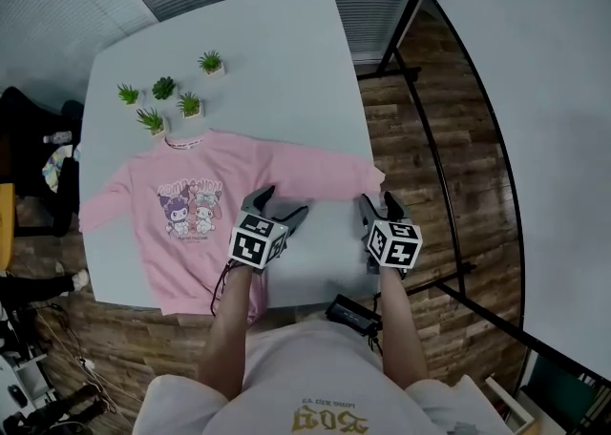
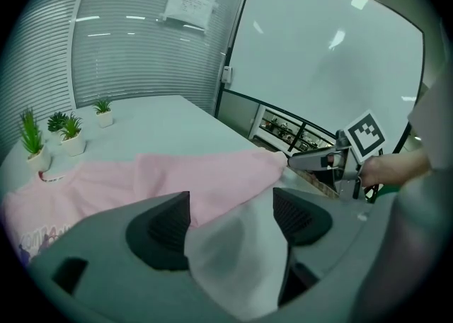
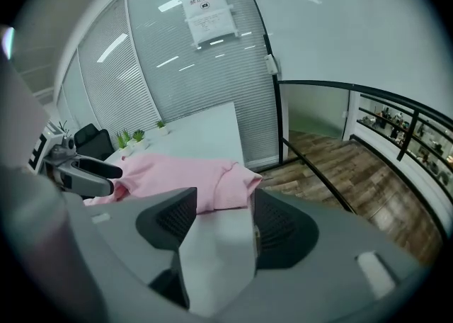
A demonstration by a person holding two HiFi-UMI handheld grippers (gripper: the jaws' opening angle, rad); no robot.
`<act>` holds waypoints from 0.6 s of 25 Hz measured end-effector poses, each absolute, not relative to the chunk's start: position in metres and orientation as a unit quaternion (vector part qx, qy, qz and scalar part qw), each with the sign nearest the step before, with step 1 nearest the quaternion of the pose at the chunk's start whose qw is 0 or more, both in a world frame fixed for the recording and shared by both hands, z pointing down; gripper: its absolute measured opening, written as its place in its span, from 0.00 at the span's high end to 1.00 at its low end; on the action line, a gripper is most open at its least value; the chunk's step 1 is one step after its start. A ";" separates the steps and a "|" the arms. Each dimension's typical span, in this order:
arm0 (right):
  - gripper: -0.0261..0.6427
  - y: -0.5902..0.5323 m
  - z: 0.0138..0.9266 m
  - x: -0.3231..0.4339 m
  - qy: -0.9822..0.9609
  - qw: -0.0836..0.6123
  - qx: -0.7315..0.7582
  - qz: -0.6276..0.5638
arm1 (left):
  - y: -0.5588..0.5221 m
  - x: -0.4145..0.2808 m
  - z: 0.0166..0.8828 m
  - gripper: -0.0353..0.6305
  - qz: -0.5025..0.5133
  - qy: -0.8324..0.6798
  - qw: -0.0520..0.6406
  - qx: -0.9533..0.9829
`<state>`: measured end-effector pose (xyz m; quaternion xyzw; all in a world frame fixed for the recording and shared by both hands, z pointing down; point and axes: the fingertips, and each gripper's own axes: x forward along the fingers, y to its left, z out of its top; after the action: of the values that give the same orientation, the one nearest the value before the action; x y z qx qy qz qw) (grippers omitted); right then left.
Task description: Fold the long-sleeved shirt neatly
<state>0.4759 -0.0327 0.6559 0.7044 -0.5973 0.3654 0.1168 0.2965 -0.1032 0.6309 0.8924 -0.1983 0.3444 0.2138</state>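
**Head view.** A pink long-sleeved cotton shirt with a cartoon print (image 1: 205,204) lies spread flat and print-up on the white rectangular table (image 1: 286,61). Its collar is at 12 o'clock and its hem at 6, at the near table edge. One sleeve runs out toward 9. The other sleeve (image 1: 325,174) runs toward 3, with its cuff close to the table's right edge. Four small green potted plants (image 1: 188,104) stand just beyond the collar, at 11 o'clock. We see no fold anywhere.

The left gripper (image 1: 284,204) sits at the near edge of the 3 o'clock sleeve, close to the armpit, with its jaws apart. The right gripper (image 1: 378,202) is at 6 o'clock of the cuff, also with its jaws apart.

**Left gripper view.** The jaws are spread. Bare table fills the gap between them, and the pink sleeve edge (image 2: 212,187) lies just ahead at 12. Nothing is clamped. The other gripper shows at 2 o'clock, beside the cuff.

**Right gripper view.** The jaws are spread, with white table between them. The cuff (image 3: 233,176) is just ahead at 12 and not yet taken. The left gripper shows at 9 o'clock.

**Progress.** We judge the task to be at its very start. The garment is laid out but nothing is folded. Both sleeves need to come in and the body needs to be doubled over. The grippers' placement suggests the 3 o'clock sleeve goes first.
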 end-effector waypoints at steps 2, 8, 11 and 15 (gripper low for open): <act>0.56 -0.037 0.660 0.478 -0.598 0.115 0.703 0.369 | -0.103 0.297 0.633 0.39 0.342 -0.201 0.218 0.892; 0.55 -0.048 0.673 0.477 -0.601 0.125 0.694 0.377 | -0.100 0.296 0.643 0.40 0.353 -0.205 0.226 0.884; 0.56 -0.048 0.682 0.478 -0.595 0.143 0.693 0.381 | -0.100 0.295 0.646 0.40 0.355 -0.208 0.231 0.882; 0.62 -0.047 0.687 0.480 -0.588 0.149 0.696 0.384 | -0.098 0.297 0.646 0.40 0.351 -0.212 0.236 0.881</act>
<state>0.4803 -0.0467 0.6871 0.6957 -0.5884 0.3840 0.1494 0.2965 -0.0984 0.6455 0.8811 -0.2120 0.3507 0.2361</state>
